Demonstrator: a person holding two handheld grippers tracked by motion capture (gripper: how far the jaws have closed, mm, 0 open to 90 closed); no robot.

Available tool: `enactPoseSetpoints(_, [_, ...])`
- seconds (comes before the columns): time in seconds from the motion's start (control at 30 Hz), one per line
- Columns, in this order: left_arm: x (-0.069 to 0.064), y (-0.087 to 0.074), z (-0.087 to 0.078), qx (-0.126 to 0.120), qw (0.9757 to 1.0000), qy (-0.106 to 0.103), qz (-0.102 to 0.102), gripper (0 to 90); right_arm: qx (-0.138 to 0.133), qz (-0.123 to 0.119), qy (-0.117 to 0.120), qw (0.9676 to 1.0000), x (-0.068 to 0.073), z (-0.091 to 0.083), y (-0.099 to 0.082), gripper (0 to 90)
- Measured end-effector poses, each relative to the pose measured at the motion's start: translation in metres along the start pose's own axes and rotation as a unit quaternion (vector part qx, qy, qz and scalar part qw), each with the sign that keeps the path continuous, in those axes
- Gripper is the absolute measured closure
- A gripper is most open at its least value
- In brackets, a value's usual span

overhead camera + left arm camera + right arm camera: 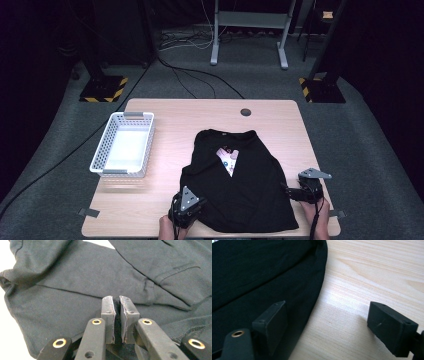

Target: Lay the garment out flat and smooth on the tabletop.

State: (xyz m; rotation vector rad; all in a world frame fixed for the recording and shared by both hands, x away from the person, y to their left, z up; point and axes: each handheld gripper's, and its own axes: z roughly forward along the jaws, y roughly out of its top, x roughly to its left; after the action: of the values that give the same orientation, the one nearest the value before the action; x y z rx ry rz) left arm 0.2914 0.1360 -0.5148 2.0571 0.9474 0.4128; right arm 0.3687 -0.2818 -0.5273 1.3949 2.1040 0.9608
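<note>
A black T-shirt (250, 185) lies crumpled on the near right half of the wooden table (175, 115), with a patch of white and pink print (228, 159) showing in its middle fold. My left gripper (196, 206) is at the shirt's near left corner. In the left gripper view it (117, 300) is shut on a pinch of the dark cloth (75, 277). My right gripper (291, 191) sits at the shirt's right edge. In the right gripper view it (327, 308) is open wide, one jaw over the shirt hem (257, 272) and the other over bare wood (374, 272).
An empty white plastic basket (125, 145) stands on the left of the table. A grey cable grommet (245, 112) sits near the far edge. Beyond the table, cables and stand bases with yellow-black stripes (105, 89) lie on the grey floor.
</note>
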Motion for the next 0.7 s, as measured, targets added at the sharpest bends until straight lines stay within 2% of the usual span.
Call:
enactPoseSetpoints(0.23, [-0.002,-0.009,-0.007,0.001,1.0,0.0,0.002,81.8,0.0,0.0,0.0,1.0,0.0,0.0,0.0,15.8])
enactPoseSetpoints(0.5, [-0.001,-0.02,-0.023,-0.009,0.9999,0.0,-0.008,79.1,0.0,0.0,0.0,1.0,0.0,0.0,0.0,15.8])
enactPoseSetpoints(0.63, [0.001,-0.025,-0.037,-0.018,0.9996,-0.018,-0.01,73.1,0.0,0.0,0.0,1.0,0.0,0.0,0.0,15.8])
enactPoseSetpoints(0.7, [0.001,-0.025,-0.046,-0.026,0.9993,-0.026,-0.01,65.7,0.0,-0.001,0.0,1.0,0.0,0.0,0.0,15.8])
